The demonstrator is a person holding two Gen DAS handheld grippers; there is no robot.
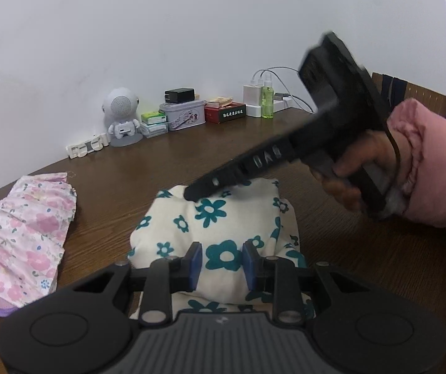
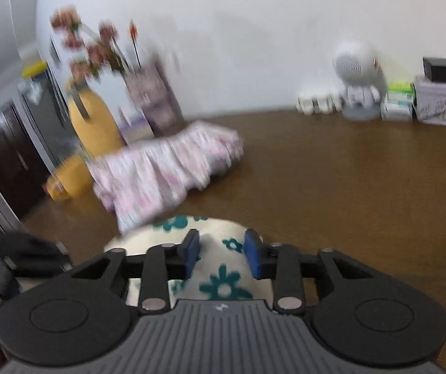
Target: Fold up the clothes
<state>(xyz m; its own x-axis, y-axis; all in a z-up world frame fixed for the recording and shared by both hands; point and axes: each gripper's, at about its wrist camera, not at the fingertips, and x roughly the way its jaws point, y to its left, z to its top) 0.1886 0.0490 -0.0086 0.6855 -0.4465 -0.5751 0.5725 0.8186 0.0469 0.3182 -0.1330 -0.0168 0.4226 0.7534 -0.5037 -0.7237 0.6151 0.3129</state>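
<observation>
Left hand-held gripper (image 1: 222, 265) at 6 o'clock, blue pads apart, folded cream cloth with teal flowers (image 1: 223, 218) bulging between them; contact unclear. Right hand-held gripper (image 1: 192, 194) enters from 3 o'clock, tip on the cloth's far edge, gripped by a hand (image 1: 347, 180) in a pink sleeve (image 1: 431, 180). Pink floral garment (image 1: 20, 237) at 9 o'clock on the brown tabletop (image 1: 114, 180). White robot-shaped speaker (image 1: 122, 118), tin (image 1: 183, 115) and green spray bottle (image 1: 267, 99) along the wall at 12 o'clock.

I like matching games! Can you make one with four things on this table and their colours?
Things:
1. speaker
2. spray bottle
3. folded cloth
4. dress

Colours:
A. pink flowers
B. white
C. green
D. cream with teal flowers

Pairs: 1-B, 2-C, 3-D, 4-A
</observation>
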